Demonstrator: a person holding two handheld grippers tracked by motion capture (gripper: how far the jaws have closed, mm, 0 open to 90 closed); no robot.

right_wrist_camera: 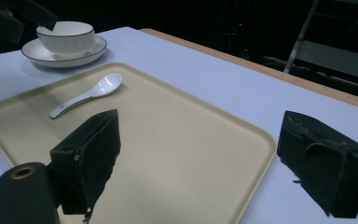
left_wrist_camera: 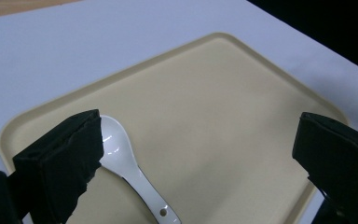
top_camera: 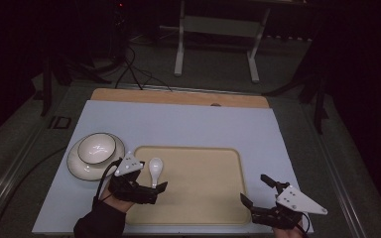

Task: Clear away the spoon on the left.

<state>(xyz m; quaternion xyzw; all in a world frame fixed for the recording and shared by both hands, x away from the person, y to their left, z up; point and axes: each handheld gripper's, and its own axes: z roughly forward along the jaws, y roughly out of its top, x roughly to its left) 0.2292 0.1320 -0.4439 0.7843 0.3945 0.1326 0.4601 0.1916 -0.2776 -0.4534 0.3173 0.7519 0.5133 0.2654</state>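
1. You are working in a dark room at a bench point(top_camera: 188, 124) with a pale blue top and a wooden strip along its far edge.
2. A beige tray point(top_camera: 203, 198) lies on the near half of the bench, between your two hands.
3. A white saucer point(top_camera: 77, 166) with a dark rim sits on the bench just left of the tray, and a white bowl point(top_camera: 96, 148) stands on it.
4. Your left tool point(top_camera: 149, 187) hovers over the tray's near left part, jaws released wide and gripping nothing; the spoon lies below, beside one jaw.
5. Your right tool point(top_camera: 258, 191) hangs at the tray's near right corner, jaws spread and empty.
6. The white spoon point(left_wrist_camera: 130, 168) lies flat on the tray's left part, scoop toward the far side.
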